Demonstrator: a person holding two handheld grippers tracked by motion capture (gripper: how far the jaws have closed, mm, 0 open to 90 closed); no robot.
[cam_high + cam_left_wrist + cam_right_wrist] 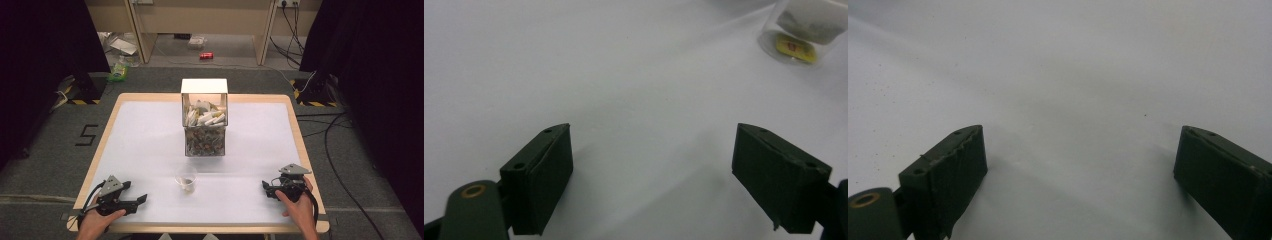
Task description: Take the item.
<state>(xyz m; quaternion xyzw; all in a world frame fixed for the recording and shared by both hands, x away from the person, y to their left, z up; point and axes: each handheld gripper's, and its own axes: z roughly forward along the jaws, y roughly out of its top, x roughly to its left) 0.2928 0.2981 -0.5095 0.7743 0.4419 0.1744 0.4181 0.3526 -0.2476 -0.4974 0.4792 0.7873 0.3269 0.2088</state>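
Cup [186, 181] on table [150, 140] (near edge), box [204, 125] behind it, centre

table [150, 150] white | cup [186, 179] clear | jaws black | box [204, 86] white

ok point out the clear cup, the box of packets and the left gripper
clear cup [186, 181], high view, on its front wall near the rim
box of packets [205, 141], high view, on its clear front wall
left gripper [138, 200], high view, midway between its open fingertips
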